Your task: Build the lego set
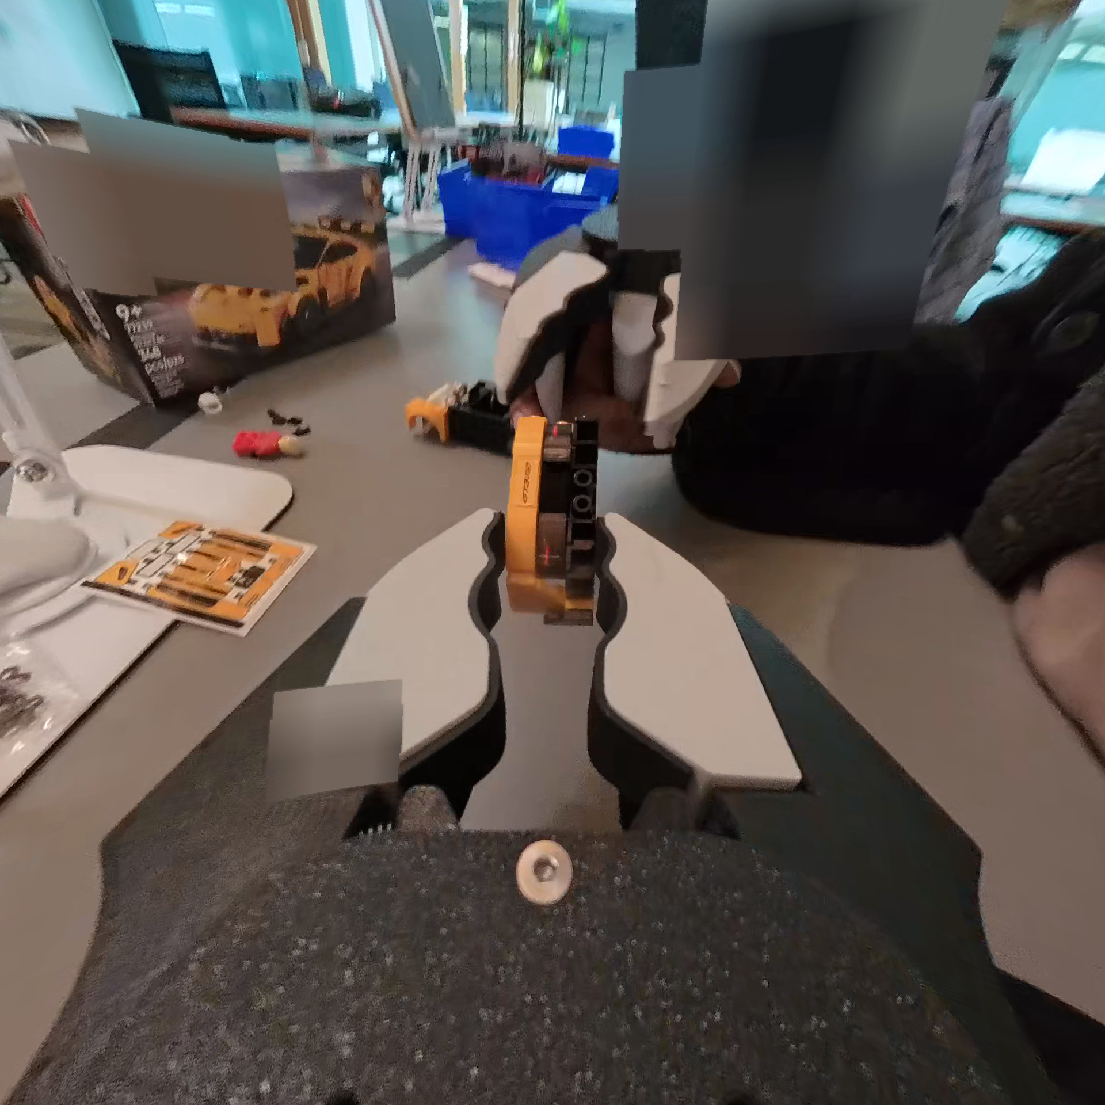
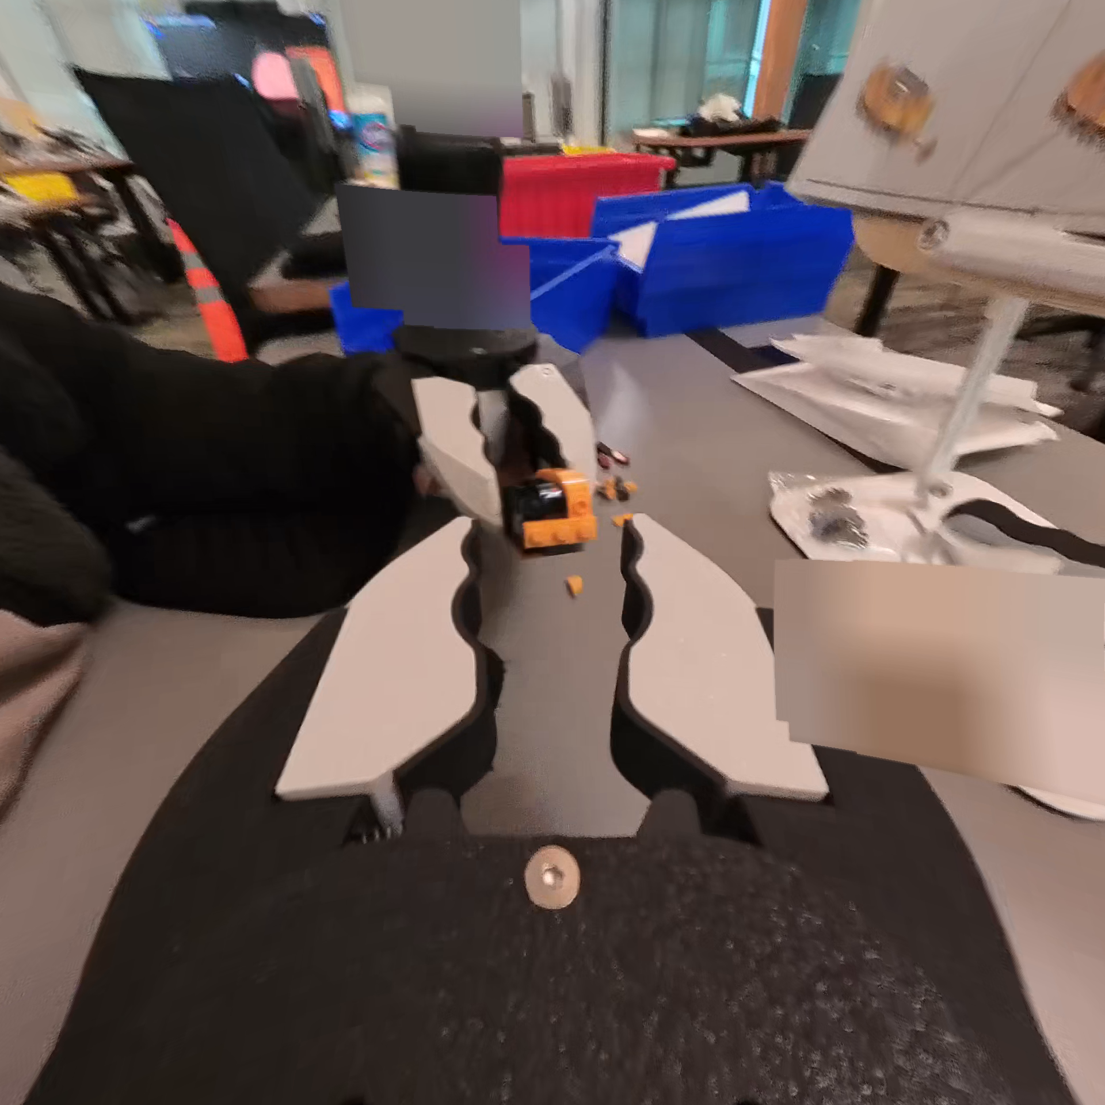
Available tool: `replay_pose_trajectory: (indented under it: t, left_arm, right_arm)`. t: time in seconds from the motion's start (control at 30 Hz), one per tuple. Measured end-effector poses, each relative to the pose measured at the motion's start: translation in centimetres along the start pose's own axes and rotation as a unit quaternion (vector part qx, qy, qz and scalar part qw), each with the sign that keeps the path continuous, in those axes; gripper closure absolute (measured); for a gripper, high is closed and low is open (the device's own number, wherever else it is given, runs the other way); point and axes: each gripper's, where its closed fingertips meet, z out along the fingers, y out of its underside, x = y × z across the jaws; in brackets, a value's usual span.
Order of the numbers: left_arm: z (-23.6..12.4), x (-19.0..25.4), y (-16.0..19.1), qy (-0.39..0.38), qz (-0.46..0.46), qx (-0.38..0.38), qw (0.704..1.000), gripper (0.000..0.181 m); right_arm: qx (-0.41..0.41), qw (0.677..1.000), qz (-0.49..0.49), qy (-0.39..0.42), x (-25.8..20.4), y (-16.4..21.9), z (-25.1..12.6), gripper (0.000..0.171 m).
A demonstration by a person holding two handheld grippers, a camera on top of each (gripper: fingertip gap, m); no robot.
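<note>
My left gripper [image 1: 549, 532] is shut on an orange and black lego assembly [image 1: 553, 514] and holds it upright above the grey table [image 1: 371, 496]. My right gripper [image 1: 598, 412] faces it from the far side, with its tips close to the assembly's far end. In the right wrist view my right gripper [image 2: 550, 526] is open and empty. The assembly [image 2: 553, 508] sits just beyond its tips, held by the left gripper [image 2: 526, 478]. A second orange and black sub-assembly [image 1: 460, 418] lies on the table behind.
A lego box [image 1: 239, 287], a sticker sheet [image 1: 203, 568], a red minifigure part [image 1: 263, 443], small black pieces [image 1: 290, 421] and a bag of pieces [image 1: 24, 699] lie at the left. Loose orange bits [image 2: 575, 586], a plastic bag [image 2: 831, 520], papers [image 2: 897, 406] and blue bins [image 2: 717, 263] are to the right. A dark sleeve [image 2: 209, 466] rests on the table. The tips of both grippers are at nearly the same place.
</note>
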Motion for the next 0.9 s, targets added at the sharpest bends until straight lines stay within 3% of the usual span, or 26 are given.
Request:
replay_pose_trajectory:
  t: [0.13,0.3,0.37,0.47,0.77,0.9]
  left_arm:
    - [-0.6,1.2,-1.8,0.037,0.002,0.064,0.997,0.153]
    - [0.3,2.7,-1.0,0.064,0.024,0.045,0.997,0.153]
    - [0.4,2.5,0.0,0.065,0.018,0.011,0.998,0.153]
    - [-0.2,1.3,2.1,0.04,0.02,-0.059,0.997,0.138]
    - [-4.4,-1.5,3.7,-0.045,0.051,-0.153,0.986,0.154]
    - [-5.2,-0.4,4.6,-0.026,0.04,-0.172,0.984,0.157]
  right_arm:
    - [-0.008,1.0,-0.01,-0.024,-1.2,0.1,0.5,0.12]
    - [0.011,0.999,-0.034,-0.036,-2.7,-0.6,1.1,0.144]
    - [-0.029,0.998,-0.034,-0.032,-2.4,0.4,1.2,0.144]
    - [-0.121,0.991,-0.058,0.02,-0.7,3.3,1.4,0.144]
    - [-0.269,0.959,-0.085,-0.011,-3.1,6.9,1.5,0.144]
    - [-0.302,0.949,-0.093,-0.023,-4.0,7.7,1.7,0.144]
